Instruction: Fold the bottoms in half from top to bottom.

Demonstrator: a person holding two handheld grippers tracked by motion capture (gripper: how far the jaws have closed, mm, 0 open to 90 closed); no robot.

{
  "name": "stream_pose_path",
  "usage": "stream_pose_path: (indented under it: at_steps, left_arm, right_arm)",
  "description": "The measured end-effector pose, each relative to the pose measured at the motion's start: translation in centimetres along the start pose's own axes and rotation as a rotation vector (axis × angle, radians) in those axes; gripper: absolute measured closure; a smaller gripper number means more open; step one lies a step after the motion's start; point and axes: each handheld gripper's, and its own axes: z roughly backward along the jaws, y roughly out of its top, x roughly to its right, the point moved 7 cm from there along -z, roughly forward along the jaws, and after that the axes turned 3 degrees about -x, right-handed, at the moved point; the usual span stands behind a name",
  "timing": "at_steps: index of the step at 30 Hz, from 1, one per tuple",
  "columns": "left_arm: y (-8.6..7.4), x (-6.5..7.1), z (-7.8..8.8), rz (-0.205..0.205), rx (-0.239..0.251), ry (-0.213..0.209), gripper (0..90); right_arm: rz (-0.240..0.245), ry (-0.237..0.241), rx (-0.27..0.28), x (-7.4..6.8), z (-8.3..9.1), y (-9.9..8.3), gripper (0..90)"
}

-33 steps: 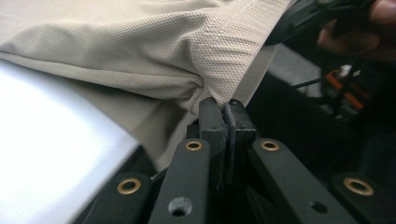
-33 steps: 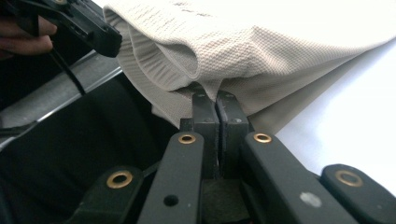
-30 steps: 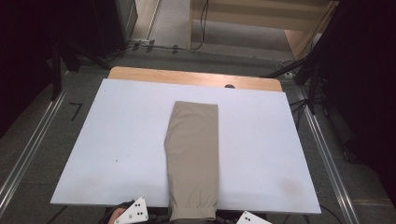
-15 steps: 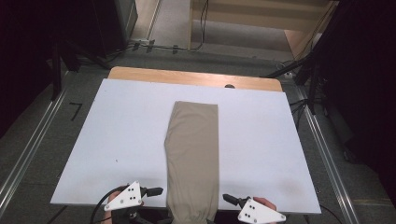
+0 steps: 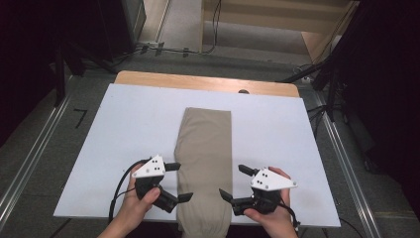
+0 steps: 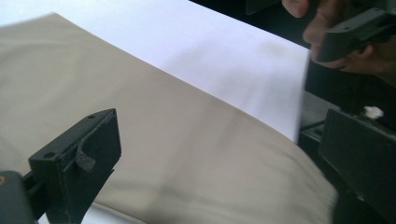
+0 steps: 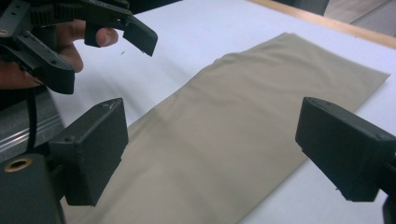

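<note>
A folded beige cloth (image 5: 205,158) lies lengthwise down the middle of the white board (image 5: 124,129), its near end hanging over the front edge. My left gripper (image 5: 183,181) hovers at the cloth's left edge near the front. Its jaws have just been opening and stand open with nothing pinched. My right gripper (image 5: 232,181) mirrors it at the cloth's right edge, also just opened and gripping nothing. In the left gripper view the cloth (image 6: 163,140) spreads beneath the open gripper (image 6: 219,163). In the right gripper view the cloth (image 7: 243,112) runs away under the open gripper (image 7: 215,149).
The board rests on a wooden table (image 5: 198,82) whose far strip shows. Metal rails (image 5: 29,163) run along the floor on both sides, with cables and dark stands behind. The board is bare left and right of the cloth.
Both hands have come forward from the table's near edge onto the board, either side of the cloth's near end. Their jaws, hidden a second ago, now show spread apart.
</note>
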Motion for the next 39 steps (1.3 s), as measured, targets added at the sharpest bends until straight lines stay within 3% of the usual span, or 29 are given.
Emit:
stream_pose_path:
  at_steps: [3,5,8,13,20,23,27,30,31,33,35,37,39]
  left_arm:
    - [1.1,-2.1,-0.4,0.031,0.020,0.003,0.0]
    - [1.7,-3.5,-0.8,0.031,0.019,0.015,0.0]
    - [2.5,-5.4,-1.2,0.033,0.023,0.031,0.0]
    - [3.9,-8.9,-2.3,0.045,0.034,0.061,0.0]
    - [4.7,-14.8,-4.7,0.096,-0.023,0.102,0.0]
    - [4.8,-17.1,-5.7,0.126,-0.044,0.129,1.8]
    - [5.0,-19.7,-6.6,0.186,-0.054,0.157,6.5]
    - [5.1,-21.0,-7.3,0.203,-0.085,0.183,11.8]
    - [5.1,-21.5,-7.6,0.216,-0.101,0.199,13.5]
    - [5.1,-22.3,-8.1,0.237,-0.128,0.221,15.5]
    - [5.0,-23.0,-8.5,0.248,-0.152,0.236,21.5]
    - [4.8,-23.5,-9.0,0.257,-0.178,0.251,27.4]
    - [4.5,-24.1,-9.4,0.264,-0.193,0.282,34.6]
  right_arm:
    - [0.020,0.014,-0.011,1.5,-1.1,0.7,0.0]
    - [0.014,0.021,-0.012,2.7,-1.8,1.1,0.0]
    - [0.008,-0.005,-0.020,4.7,-2.9,1.5,0.0]
    - [-0.061,-0.033,-0.015,8.5,-5.1,2.1,0.0]
    - [-0.104,-0.025,-0.065,12.4,-8.8,2.7,0.0]
    - [-0.146,-0.037,-0.094,14.6,-10.5,2.7,0.0]
    - [-0.190,-0.046,-0.129,16.9,-12.2,2.6,0.0]
    - [-0.227,-0.050,-0.162,18.6,-13.6,2.4,0.0]
    - [-0.232,-0.059,-0.174,18.9,-13.9,2.3,1.5]
    - [-0.231,-0.110,-0.198,20.0,-14.6,2.2,14.0]
    - [-0.245,-0.123,-0.209,20.8,-15.1,2.2,14.6]
    - [-0.261,-0.174,-0.239,21.8,-15.6,2.1,20.7]
    - [-0.266,-0.176,-0.246,22.3,-16.1,2.0,26.0]
